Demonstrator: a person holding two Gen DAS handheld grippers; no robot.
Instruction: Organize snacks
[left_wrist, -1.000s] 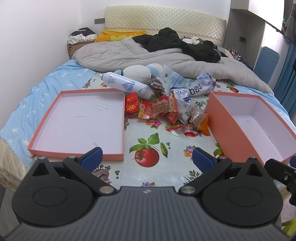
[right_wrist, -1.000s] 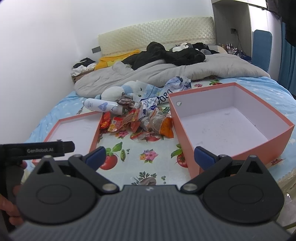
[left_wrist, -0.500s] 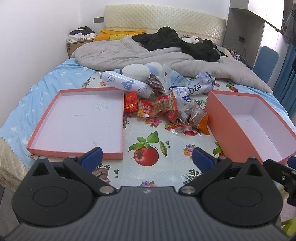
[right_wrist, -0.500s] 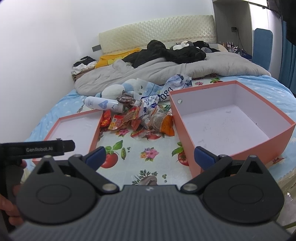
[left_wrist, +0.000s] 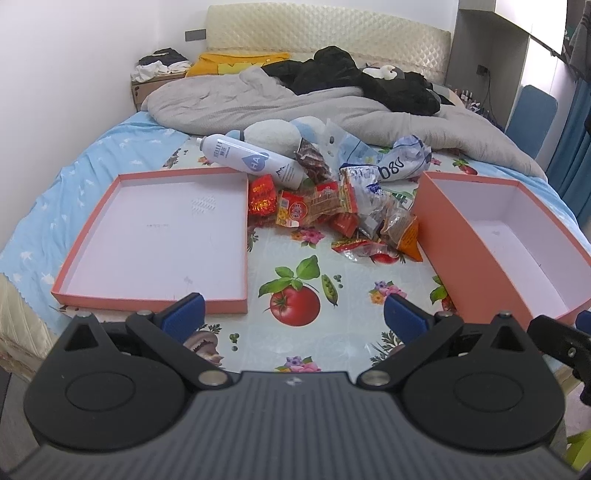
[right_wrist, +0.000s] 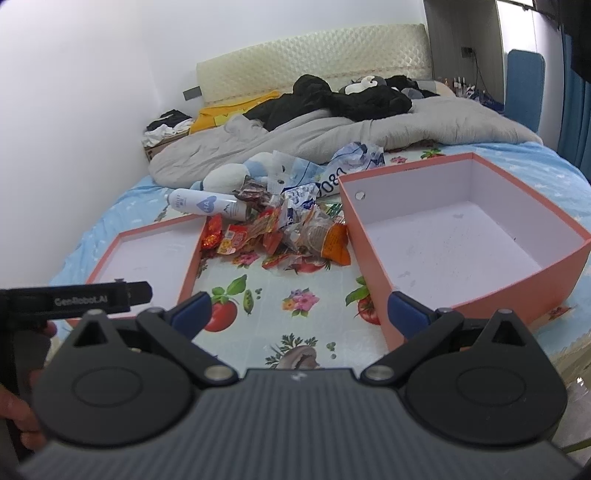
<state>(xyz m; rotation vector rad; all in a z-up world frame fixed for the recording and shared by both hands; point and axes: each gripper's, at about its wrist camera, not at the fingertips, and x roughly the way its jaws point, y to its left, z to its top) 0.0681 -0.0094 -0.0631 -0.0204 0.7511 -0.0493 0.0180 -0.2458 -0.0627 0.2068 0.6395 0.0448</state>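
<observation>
I am at the foot of the bed (left_wrist: 92, 162), whose near end is covered by a fruit-and-flower printed cloth (left_wrist: 295, 280), with a grey quilt (left_wrist: 258, 103) bunched at the far end. Two pink boxes lie on the cloth: a deep box (right_wrist: 461, 236) to my right and a shallow lid-like tray (left_wrist: 159, 236) to my left, both with nothing in them. Between them, at the far side of the cloth, lies the snack pile (left_wrist: 332, 214), and I cannot count the wrappers because they overlap; at least one red packet (left_wrist: 262, 195), one orange-tipped packet (left_wrist: 406, 236) and several clear ones show. One white bottle (left_wrist: 255, 162) lies on its side just behind the pile, touching it. My left claw (left_wrist: 293, 317) and my right claw (right_wrist: 301, 314) both hang spread wide and hold nothing, well short of the pile. I judge no sorting has begun. The main risk is that the crinkly, overlapping wrappers slip from my fingers or come up two at a time. Reaching in could also nudge the bottle and set it rolling, and the soft mattress gives little to press against.
</observation>
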